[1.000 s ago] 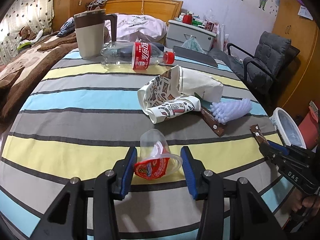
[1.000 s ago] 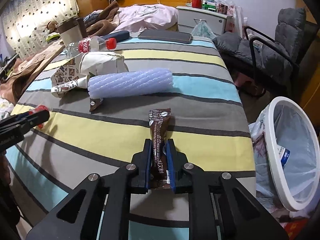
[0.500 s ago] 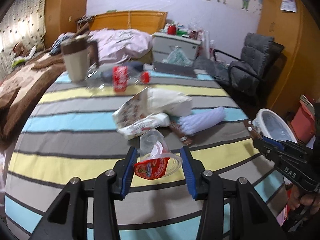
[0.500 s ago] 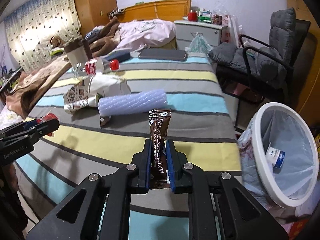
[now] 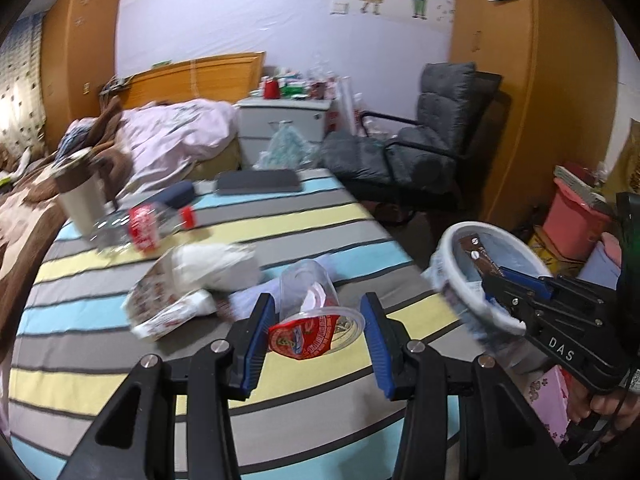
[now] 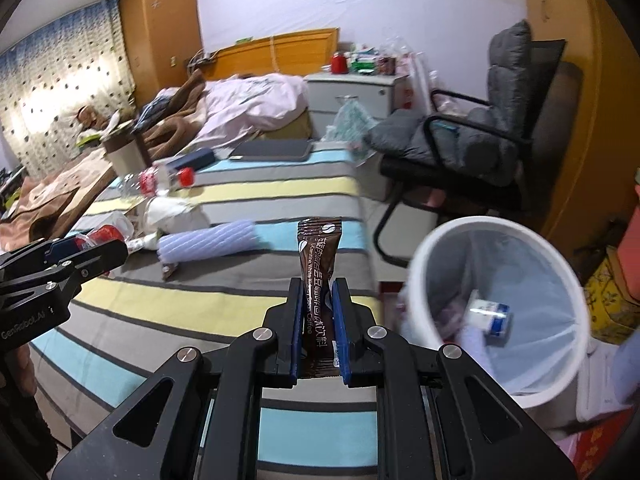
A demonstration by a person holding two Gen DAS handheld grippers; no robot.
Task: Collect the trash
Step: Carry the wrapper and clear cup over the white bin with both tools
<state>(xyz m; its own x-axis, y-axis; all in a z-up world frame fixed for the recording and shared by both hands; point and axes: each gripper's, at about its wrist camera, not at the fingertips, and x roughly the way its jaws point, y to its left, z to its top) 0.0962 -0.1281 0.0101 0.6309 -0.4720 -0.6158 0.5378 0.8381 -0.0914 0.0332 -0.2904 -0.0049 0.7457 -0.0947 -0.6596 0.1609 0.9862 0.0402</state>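
Note:
My left gripper (image 5: 316,320) is shut on a clear plastic cup (image 5: 310,296) with a red peeled lid and holds it above the striped table (image 5: 120,380). My right gripper (image 6: 320,312) is shut on a brown coffee sachet (image 6: 318,256), raised off the table, just left of the white trash bin (image 6: 500,248). In the left wrist view the right gripper (image 5: 504,280) holds the sachet (image 5: 476,252) over the bin's rim (image 5: 452,240). A small white and blue pack (image 6: 490,314) lies inside the bin.
On the table lie a cola bottle (image 5: 142,226), a crumpled paper bag (image 5: 192,280), a lilac ridged roll (image 6: 208,240), a beige jug (image 5: 80,204) and a dark tablet (image 5: 258,182). A grey armchair (image 6: 472,140) stands behind the bin. A bed is at the far left.
Both grippers have risen from the table and swung right toward the bin, each still holding its item. The bin now looks larger and nearer.

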